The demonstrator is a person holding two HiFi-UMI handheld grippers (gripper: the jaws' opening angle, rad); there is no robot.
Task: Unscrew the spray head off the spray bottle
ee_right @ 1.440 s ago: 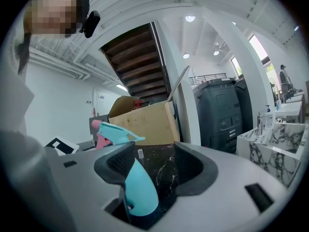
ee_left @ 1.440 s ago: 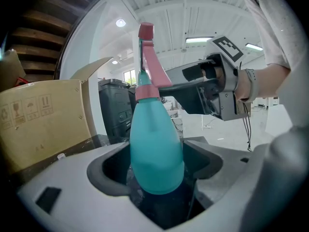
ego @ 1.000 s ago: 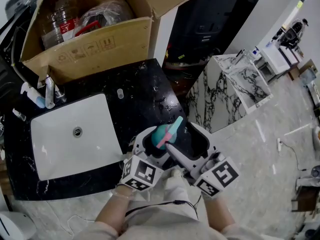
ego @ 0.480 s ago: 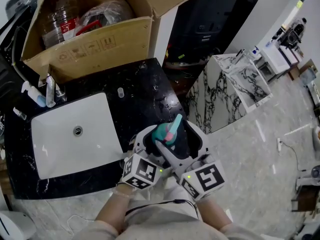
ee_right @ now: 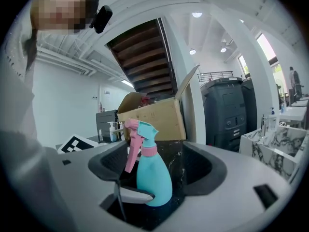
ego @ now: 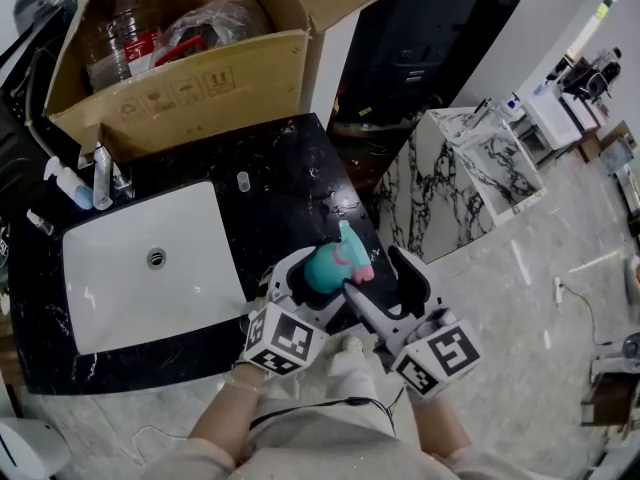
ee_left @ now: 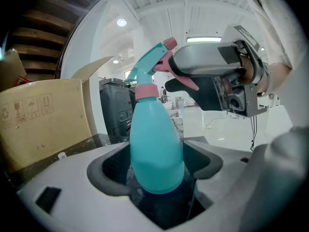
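Observation:
A teal spray bottle (ego: 322,266) with a pink collar and pink trigger (ego: 360,267) is held upright over the counter's front edge. My left gripper (ego: 314,284) is shut on its body (ee_left: 157,153). My right gripper (ego: 387,286) stands open to the right of it, and its jaws have just been closing a little. The spray head (ee_right: 137,134) and bottle (ee_right: 153,178) show between the right gripper's (ee_right: 157,166) wide jaws, untouched by the pads. In the left gripper view, the right gripper (ee_left: 207,76) reaches up to the spray head (ee_left: 154,64).
The black marble counter (ego: 290,188) holds a white sink basin (ego: 150,268), small bottles (ego: 75,188) at its back left and a small vial (ego: 243,182). A cardboard box (ego: 180,78) stands behind it. A dark bin (ego: 420,38) and a marble-patterned stand (ego: 460,178) are to the right.
The spray head has turned, its pink trigger now pointing right. My right gripper has let go of it, drawn back to the right and spread its jaws. The left gripper has kept still.

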